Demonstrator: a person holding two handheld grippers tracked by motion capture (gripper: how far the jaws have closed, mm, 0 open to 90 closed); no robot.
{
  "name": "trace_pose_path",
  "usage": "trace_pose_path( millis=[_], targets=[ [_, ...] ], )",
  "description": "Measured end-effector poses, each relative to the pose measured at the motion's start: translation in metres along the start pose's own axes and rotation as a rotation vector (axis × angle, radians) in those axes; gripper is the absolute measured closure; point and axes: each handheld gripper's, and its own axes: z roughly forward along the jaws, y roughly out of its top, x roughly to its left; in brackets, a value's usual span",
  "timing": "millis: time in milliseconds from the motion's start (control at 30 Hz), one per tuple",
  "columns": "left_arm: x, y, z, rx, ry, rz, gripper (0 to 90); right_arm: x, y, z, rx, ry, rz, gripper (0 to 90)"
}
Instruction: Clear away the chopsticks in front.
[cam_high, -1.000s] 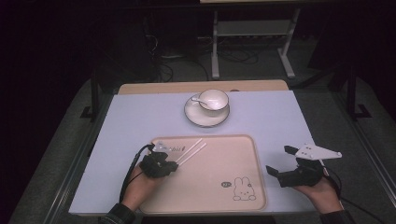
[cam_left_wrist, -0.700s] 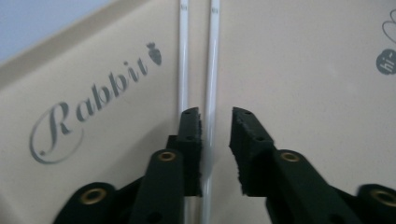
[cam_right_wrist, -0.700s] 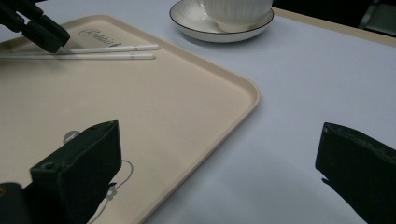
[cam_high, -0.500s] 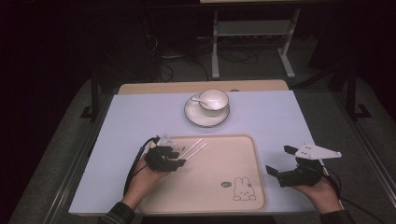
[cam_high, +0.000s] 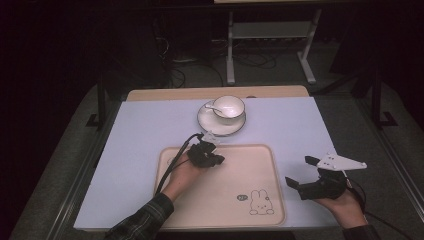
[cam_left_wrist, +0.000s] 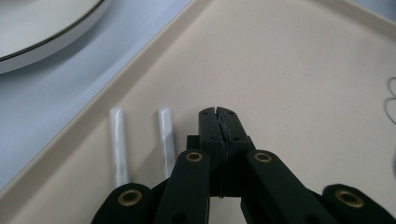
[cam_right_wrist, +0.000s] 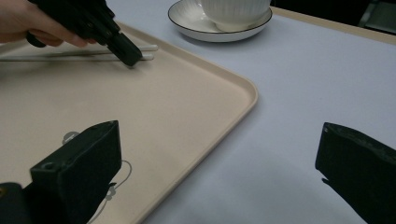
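On the worktop (cam_high: 150, 130), your tray (cam_high: 250, 170) carries both chopsticks (cam_left_wrist: 119, 144) along its far edge. Your left gripper (cam_left_wrist: 218, 122) has just closed with nothing between its jaws, just beside them: they remain ungrasped. Your right gripper (cam_right_wrist: 219, 177) waits spread, holding nothing.

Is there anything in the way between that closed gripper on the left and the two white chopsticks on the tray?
Nothing visible. The left gripper, jaws shut and empty, sits right beside the chopsticks on the bare tray.
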Motion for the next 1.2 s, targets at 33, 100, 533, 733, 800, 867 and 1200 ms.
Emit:
trace_pose_path(
  millis=[33,100,533,733,800,867,1200],
  targets=[
    [0.001,0.000,0.002,-0.013,-0.002,-0.009,89.5,0.000,0.000,0.000,-0.001,0.000,0.000,0.0],
    [0.005,0.001,0.002,-0.020,0.012,-0.017,89.5,-0.001,0.000,0.000,-0.003,0.002,0.000,0.0],
    [0.036,-0.023,-0.027,0.003,0.097,-0.090,89.6,0.000,0.000,-0.001,-0.002,-0.002,0.003,0.0],
    [0.042,-0.034,-0.039,0.017,0.118,-0.107,89.4,0.000,0.000,-0.001,-0.004,-0.001,0.005,0.0],
    [0.044,-0.039,-0.043,0.016,0.120,-0.115,89.4,0.000,0.000,-0.001,-0.003,-0.002,0.006,0.0],
    [0.046,-0.042,-0.047,0.017,0.121,-0.122,89.4,0.000,0.000,-0.001,-0.003,-0.002,0.006,0.0],
    [0.056,-0.062,-0.067,0.023,0.151,-0.159,89.2,0.000,0.000,-0.001,-0.002,-0.002,0.006,0.0]
  ],
)
